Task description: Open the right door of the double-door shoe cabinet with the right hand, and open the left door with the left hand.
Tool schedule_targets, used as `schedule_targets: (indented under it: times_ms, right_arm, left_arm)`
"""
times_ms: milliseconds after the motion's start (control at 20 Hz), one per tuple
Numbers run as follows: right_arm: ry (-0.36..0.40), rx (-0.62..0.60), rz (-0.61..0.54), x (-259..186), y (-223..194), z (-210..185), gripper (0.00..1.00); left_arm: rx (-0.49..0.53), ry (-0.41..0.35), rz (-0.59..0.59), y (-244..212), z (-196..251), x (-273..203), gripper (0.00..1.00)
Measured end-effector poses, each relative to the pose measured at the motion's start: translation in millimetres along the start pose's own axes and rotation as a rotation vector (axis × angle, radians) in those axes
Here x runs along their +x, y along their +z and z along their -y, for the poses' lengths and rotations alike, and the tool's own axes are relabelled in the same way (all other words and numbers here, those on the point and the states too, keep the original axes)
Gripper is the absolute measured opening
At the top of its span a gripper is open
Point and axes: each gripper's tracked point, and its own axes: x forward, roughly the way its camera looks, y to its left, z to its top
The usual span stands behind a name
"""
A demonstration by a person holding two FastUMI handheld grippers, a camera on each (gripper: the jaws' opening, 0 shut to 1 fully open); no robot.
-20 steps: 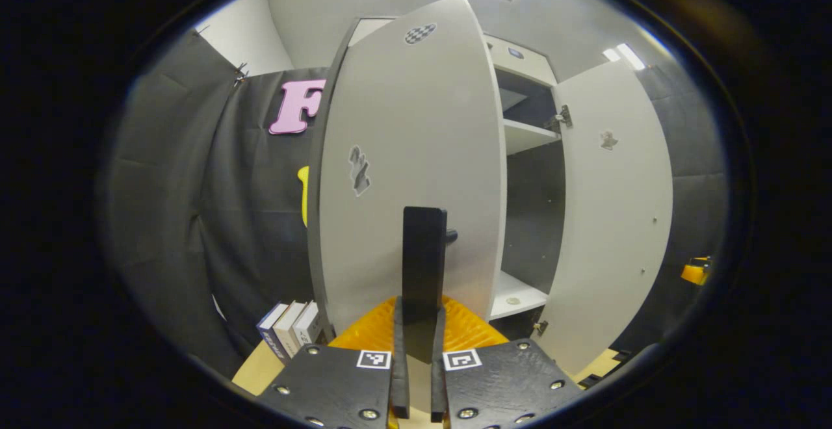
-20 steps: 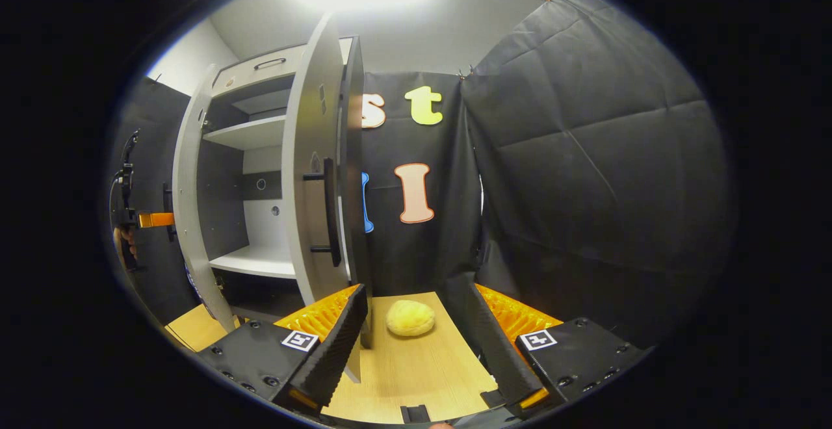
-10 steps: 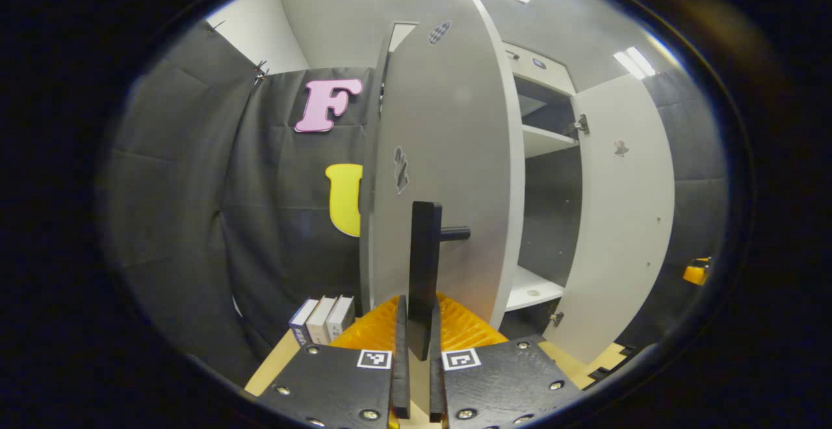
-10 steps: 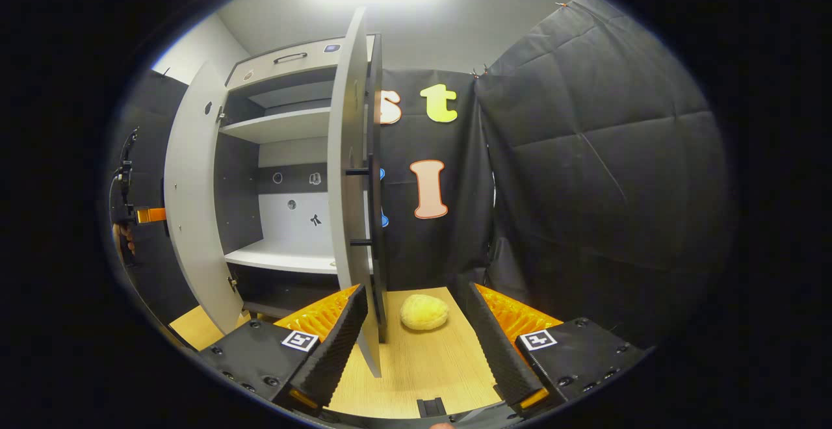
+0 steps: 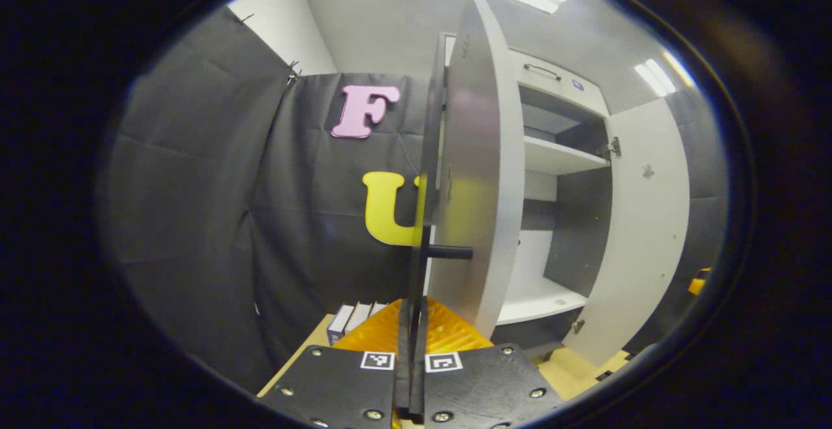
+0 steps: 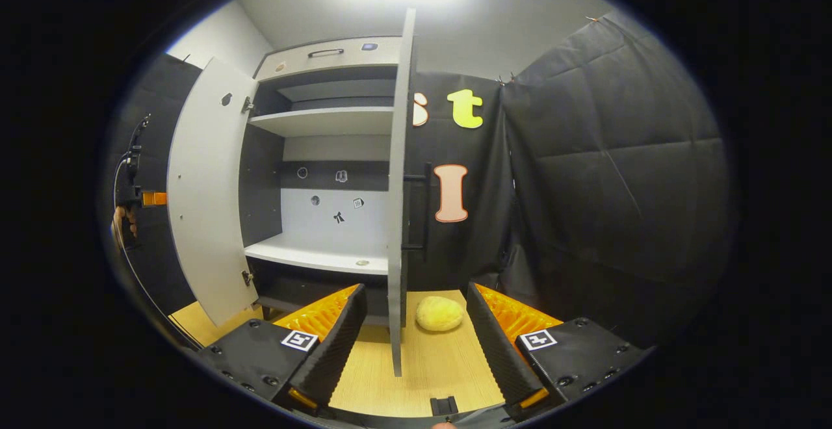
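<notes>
The grey shoe cabinet (image 6: 325, 49) stands with both doors swung out. In the left gripper view the left door (image 5: 481, 169) is almost edge-on, and my left gripper (image 5: 414, 312) is shut on its black bar handle (image 5: 424, 266). The right door (image 5: 647, 221) stands wide open farther right. In the right gripper view the right door (image 6: 396, 188) is edge-on, its black handle (image 6: 426, 208) on its far side. My right gripper (image 6: 416, 351) is open, with the door's lower edge between the spread fingers and the handle untouched. The left gripper (image 6: 146, 198) and a hand sit behind the left door (image 6: 208, 188).
Inside are bare white shelves (image 6: 318, 257) with small stickers on the back panel. A yellow rounded lump (image 6: 440, 312) lies on the wooden floor (image 6: 429, 377) right of the right door. Several books (image 5: 354, 317) stand left of the cabinet. Black cloth walls close both sides.
The left door has swung farther out with my left gripper on its handle. The right view has shifted so the right door now shows edge-on and more of the interior shows.
</notes>
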Motion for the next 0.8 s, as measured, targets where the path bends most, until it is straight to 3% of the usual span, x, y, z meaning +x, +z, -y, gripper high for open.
schedule_targets:
  times_ms: [100, 400, 500, 600, 700, 800]
  right_arm:
    - [0.012, 0.000, 0.009, -2, 7, -11, 0.97]
    - [0.011, 0.021, 0.027, -19, 19, -33, 0.94]
    - [0.000, 0.030, 0.048, -28, 24, -45, 0.97]
    - [-0.009, 0.029, 0.086, -37, 30, -52, 0.94]
    - [0.004, 0.027, 0.103, -43, 35, -59, 0.96]
    - [0.006, 0.022, 0.114, -47, 39, -59, 0.96]
  left_arm:
    - [0.038, 0.007, 0.004, -1, 0, 0, 0.02]
    - [0.151, 0.011, 0.012, -4, 1, -25, 0.00]
    - [0.195, 0.045, 0.037, -1, -9, -41, 0.02]
    - [0.197, 0.054, 0.041, -6, -10, -62, 0.02]
    - [0.184, 0.057, 0.040, -11, -6, -86, 0.00]
    - [0.184, 0.070, 0.052, -9, -3, -109, 0.09]
